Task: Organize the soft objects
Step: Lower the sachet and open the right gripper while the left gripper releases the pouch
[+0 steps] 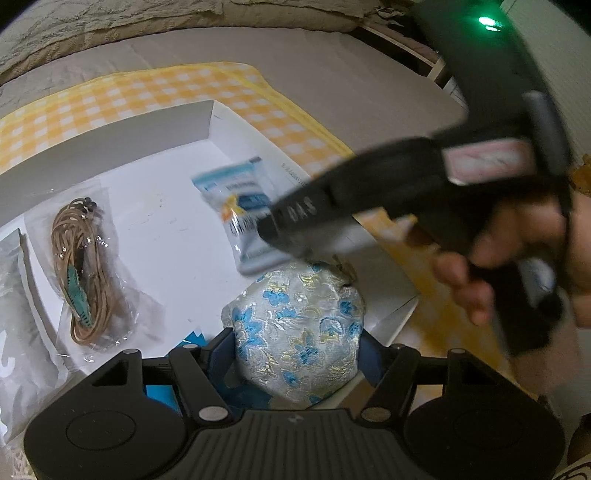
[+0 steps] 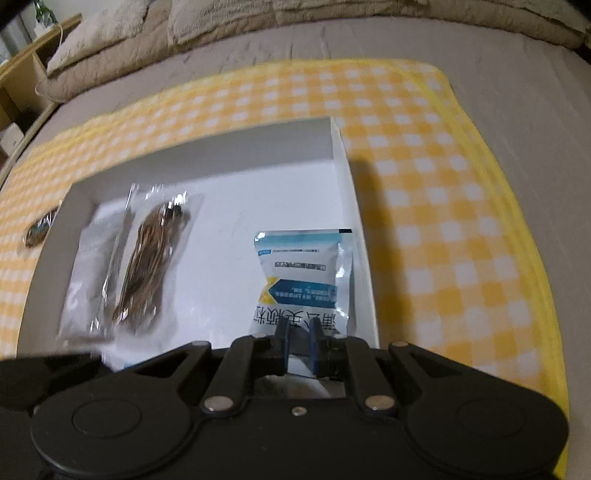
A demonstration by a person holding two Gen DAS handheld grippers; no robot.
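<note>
My left gripper (image 1: pixel 295 343) is shut on a silver brocade pouch with blue flowers (image 1: pixel 299 325), held over the near edge of a white box (image 1: pixel 110 136). My right gripper (image 2: pixel 298 338) is shut on the bottom edge of a blue and white sachet (image 2: pixel 303 273), which hangs over the right side of the box (image 2: pixel 347 177). In the left wrist view the right gripper (image 1: pixel 280 229) crosses from the right, blurred, with the sachet (image 1: pixel 236 199) at its tips. A bagged brown cord with a teal feather (image 1: pixel 79 273) lies in the box, also seen in the right wrist view (image 2: pixel 151 258).
The box sits on a yellow checked cloth (image 2: pixel 443 221) spread over a grey bed (image 2: pixel 258 40). A clear white bag (image 2: pixel 88 273) lies at the box's left end. A small dark object (image 2: pixel 37 232) lies on the cloth left of the box. Beige bedding (image 2: pixel 147 33) lies behind.
</note>
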